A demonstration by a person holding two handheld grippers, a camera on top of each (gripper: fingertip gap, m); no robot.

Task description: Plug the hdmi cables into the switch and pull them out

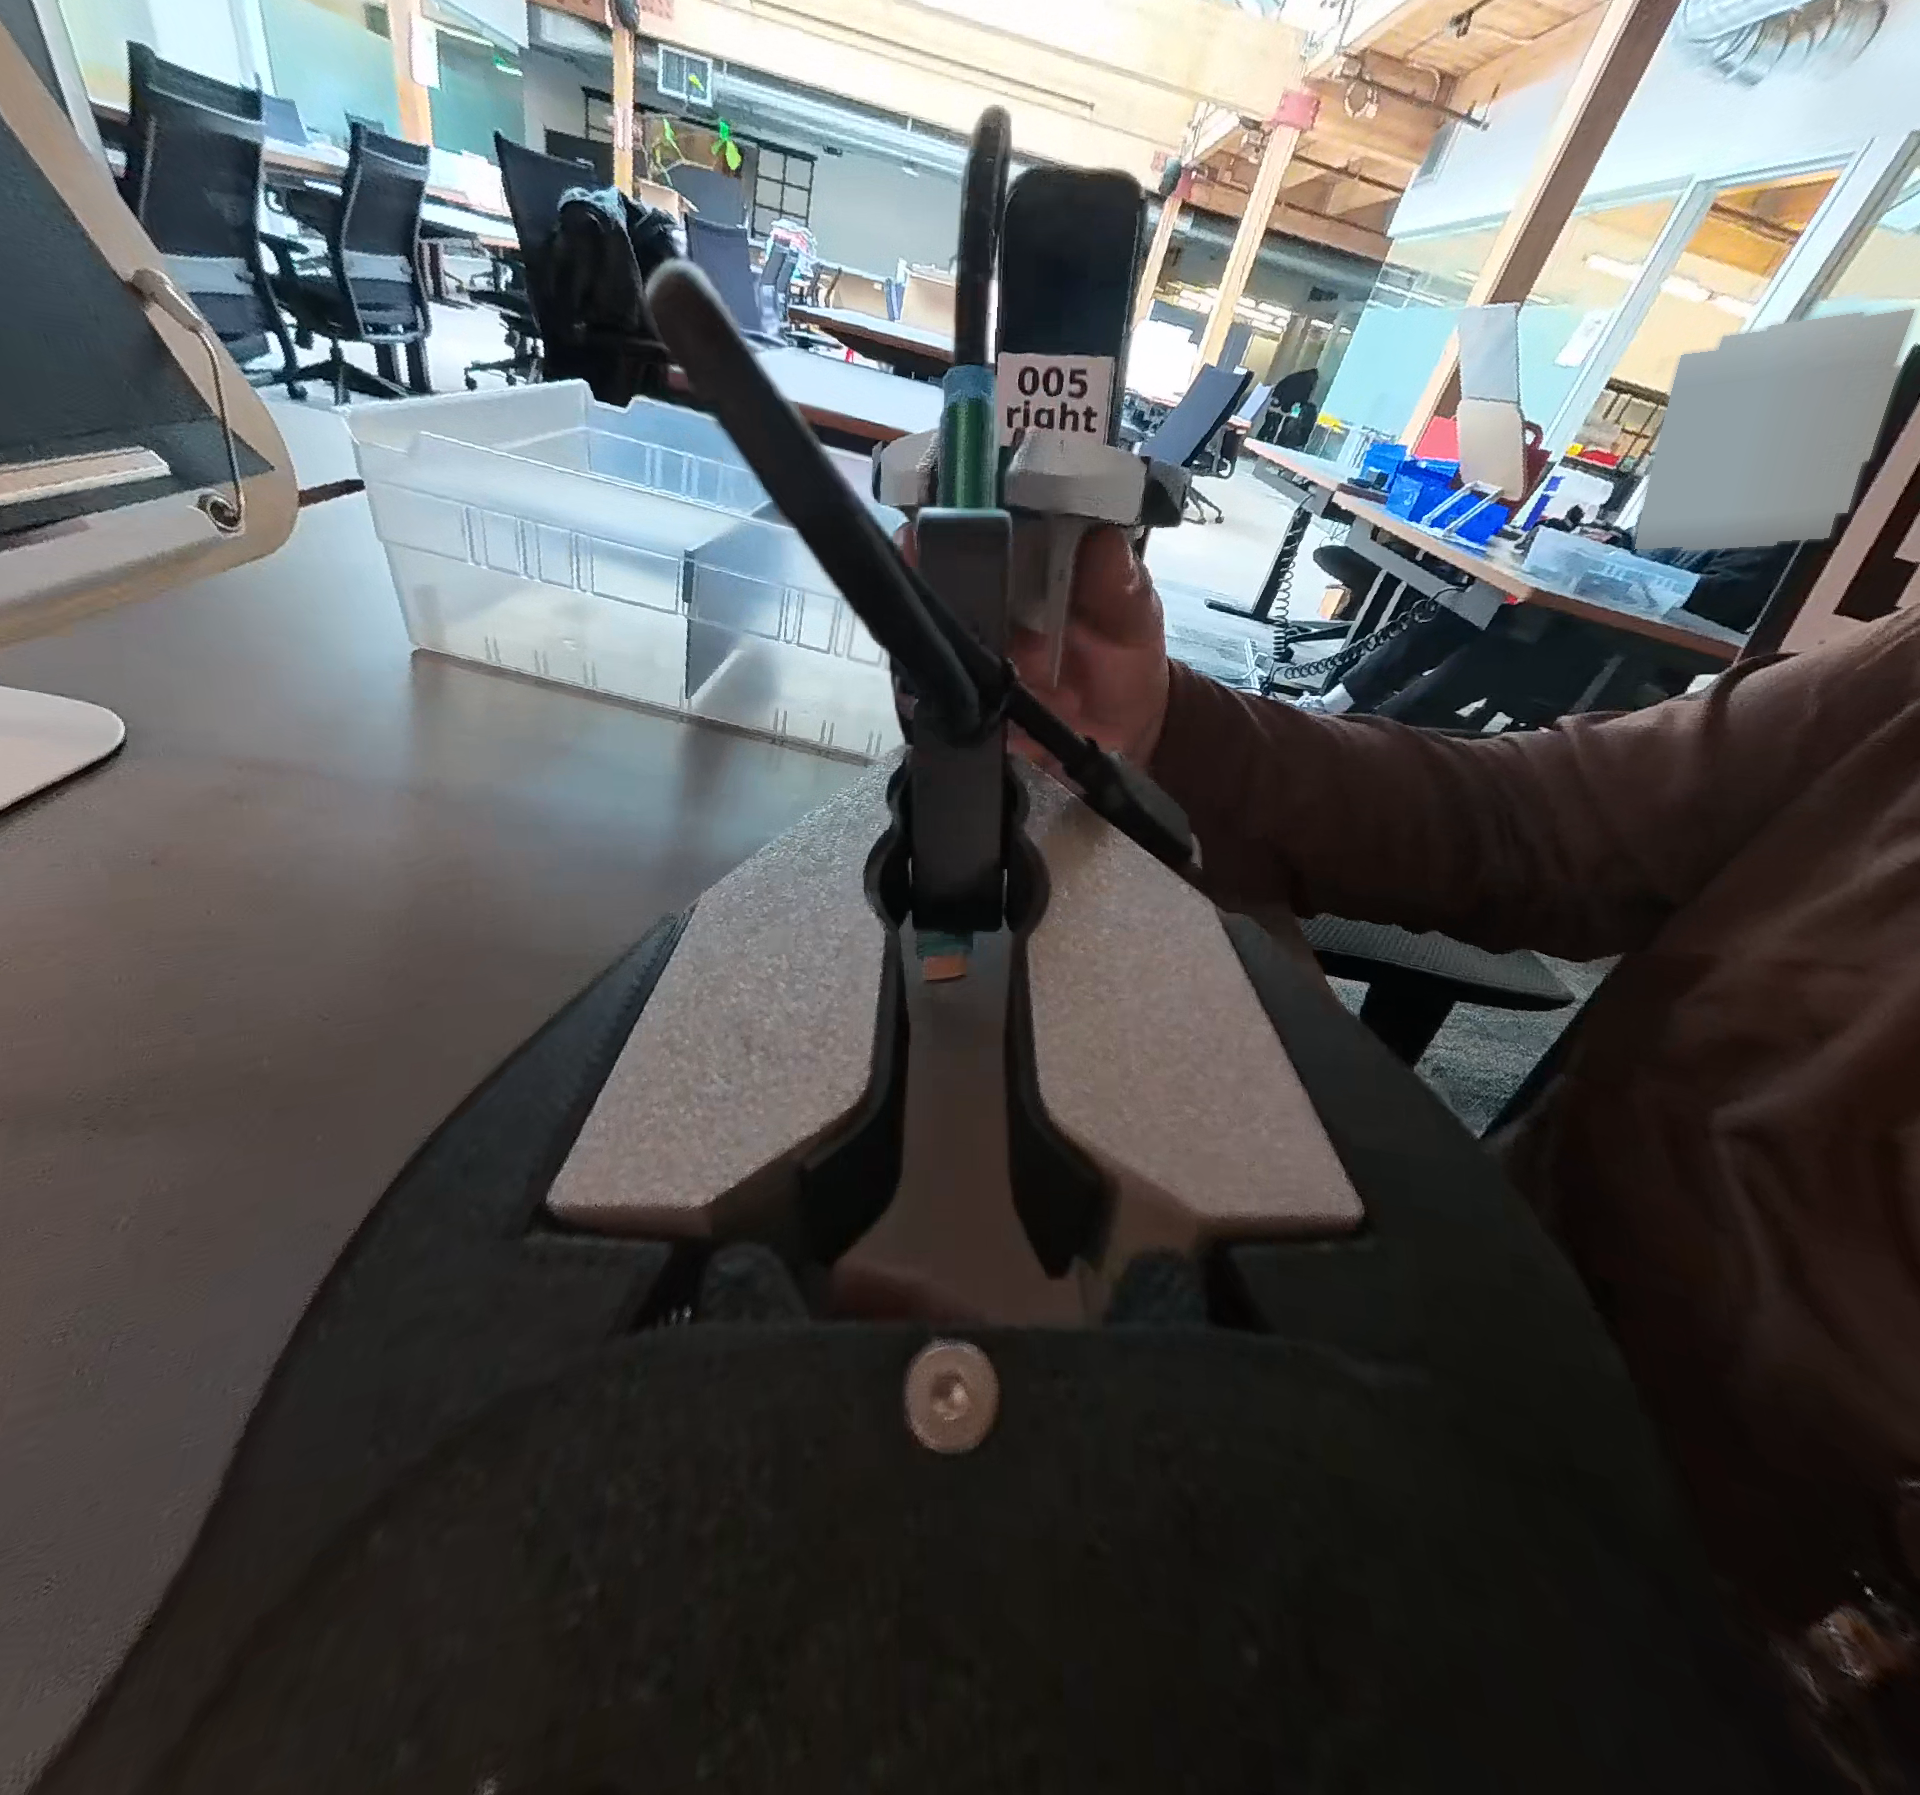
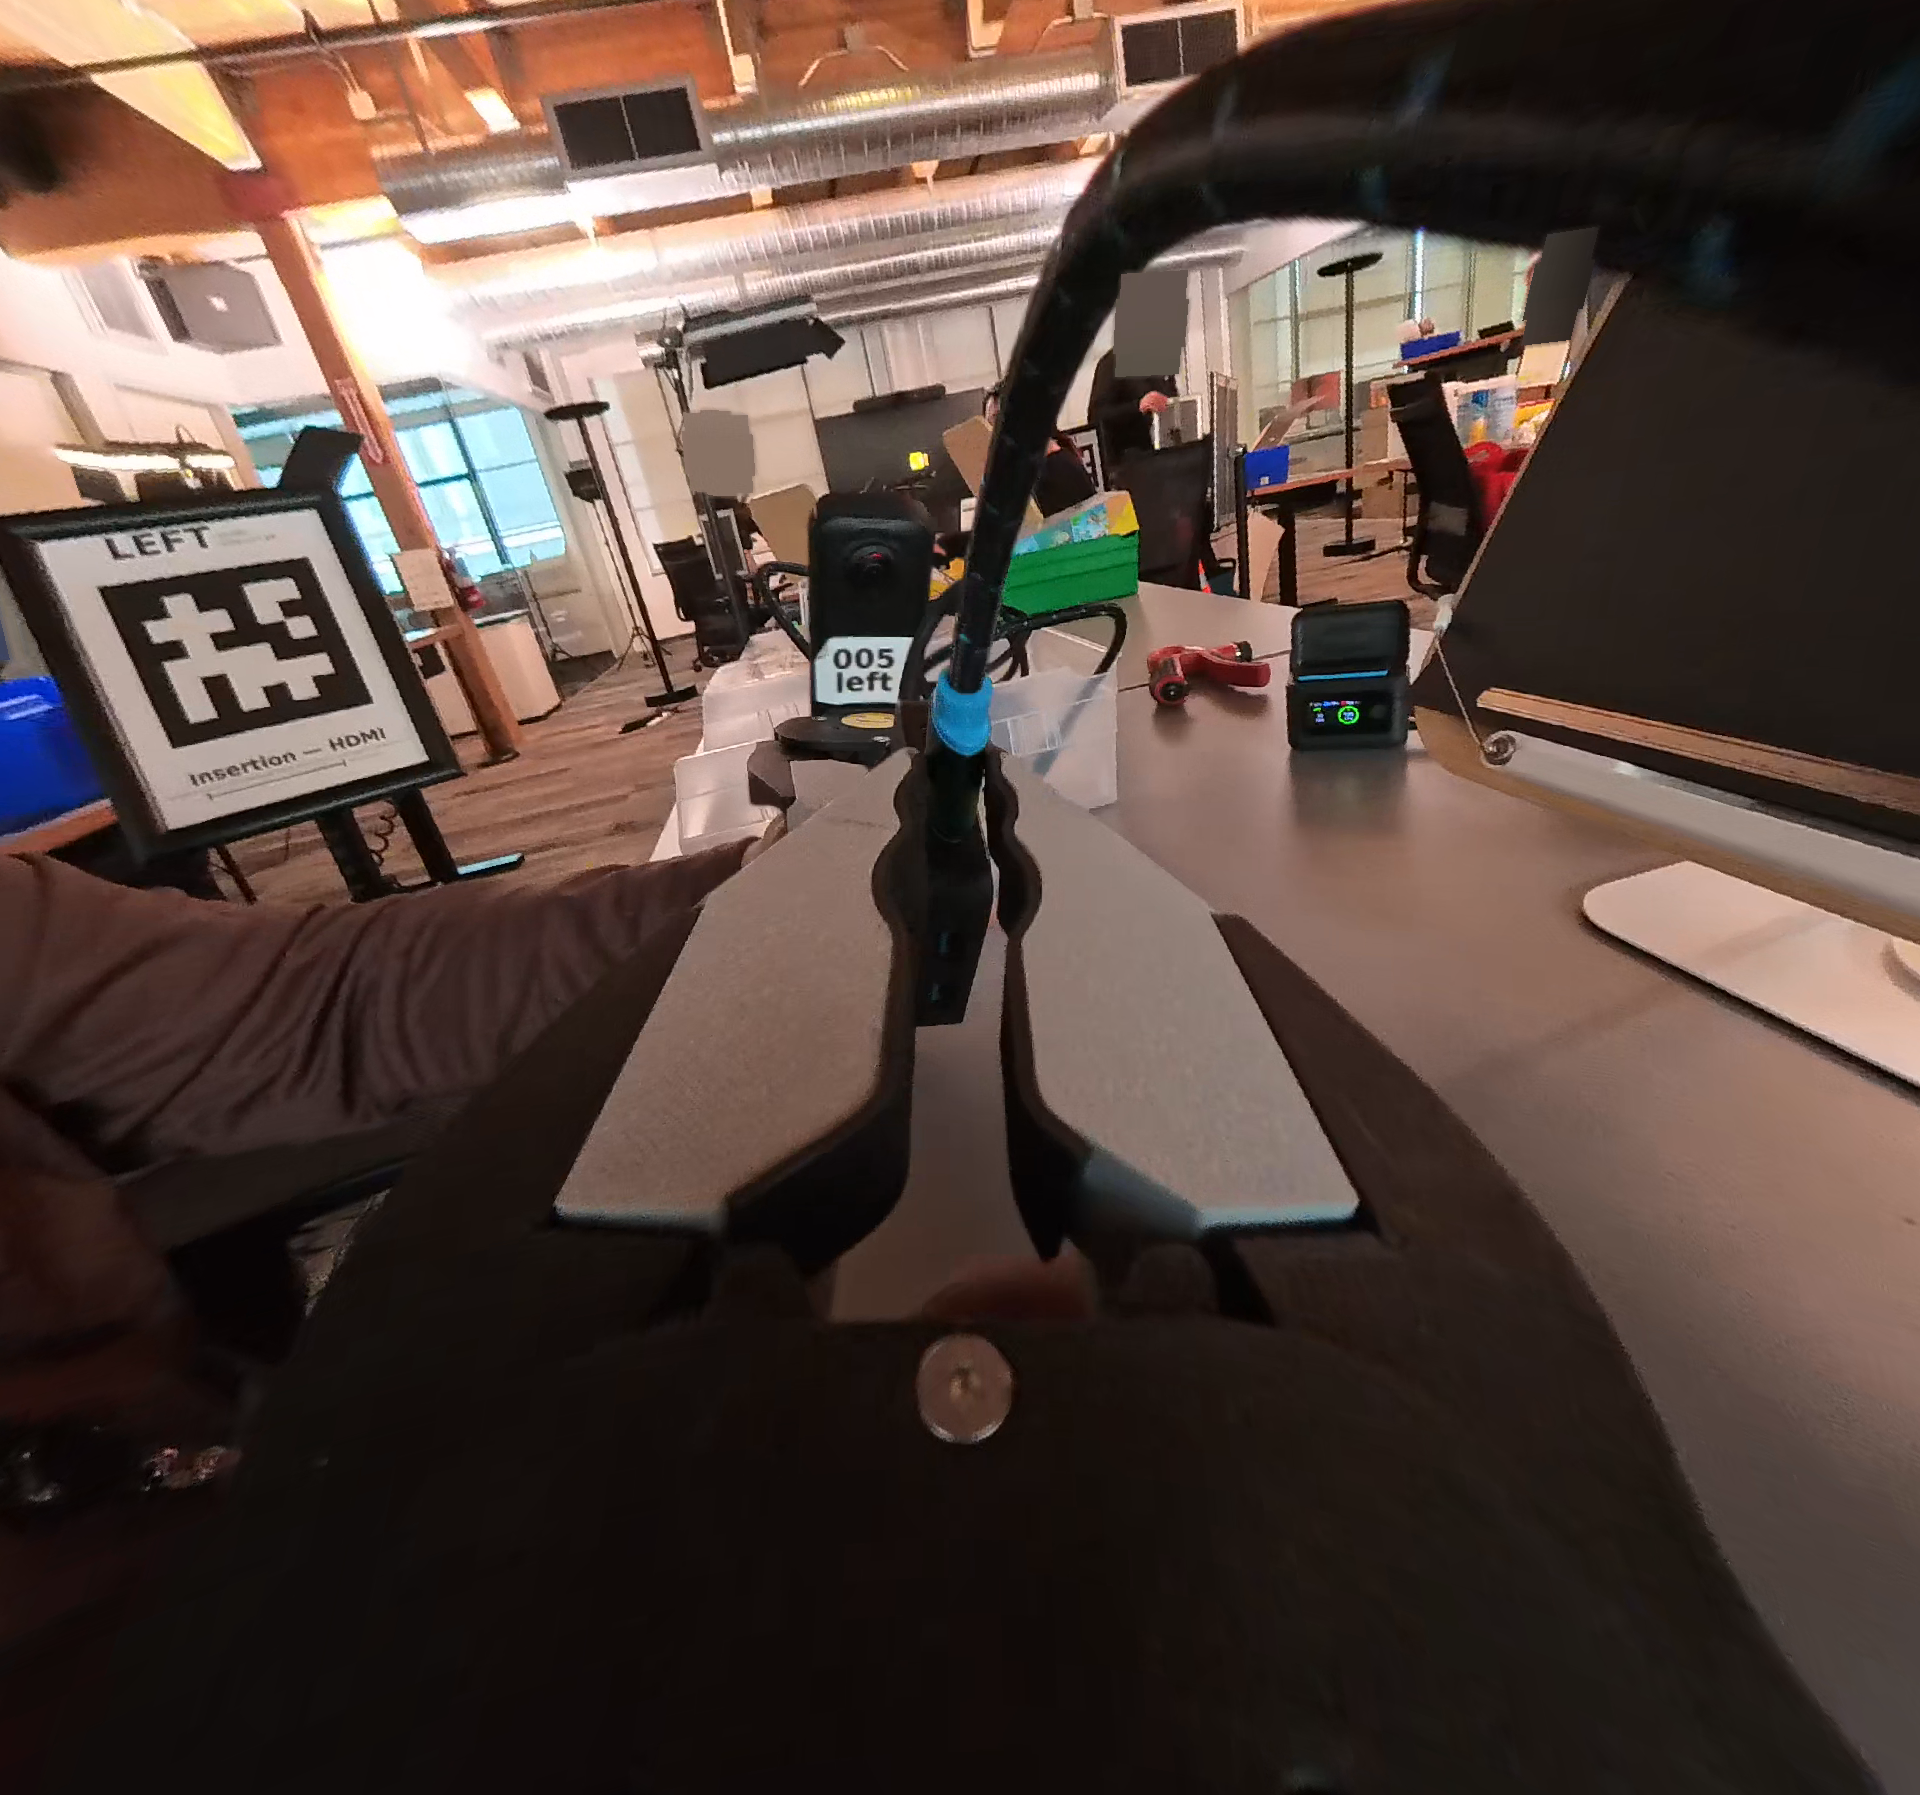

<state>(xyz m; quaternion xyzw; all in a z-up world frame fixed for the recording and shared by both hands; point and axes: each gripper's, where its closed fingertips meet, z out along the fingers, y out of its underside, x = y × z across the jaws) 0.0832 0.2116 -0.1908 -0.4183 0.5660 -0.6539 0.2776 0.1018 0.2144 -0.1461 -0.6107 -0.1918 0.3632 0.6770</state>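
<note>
In the left wrist view, my left gripper (image 1: 958, 810) is shut on a dark grey flat box, the switch (image 1: 961, 644), and holds it edge-on above the dark table (image 1: 312, 862). A thick black cable (image 1: 800, 478) runs up-left from it. A thinner lead with a small connector (image 1: 1143, 800) hangs to its right. My right gripper (image 2: 948, 800) is shut on the black plug (image 2: 945, 914) of an HDMI cable with a blue band (image 2: 958, 715). That cable arcs up over the camera. The right gripper also shows just behind the switch in the left wrist view (image 1: 1039, 488). Whether the plug sits in the switch is hidden.
A clear plastic bin (image 1: 582, 519) stands behind the switch, with a monitor on a silver foot (image 1: 62, 457) at left. In the right wrist view there are a red clamp (image 2: 1210, 675), a small black device with a screen (image 2: 1348, 685), a framed marker sign (image 2: 223, 665) and a brown sleeve (image 2: 312, 966). There is about 5 cm between the tips of the two grippers.
</note>
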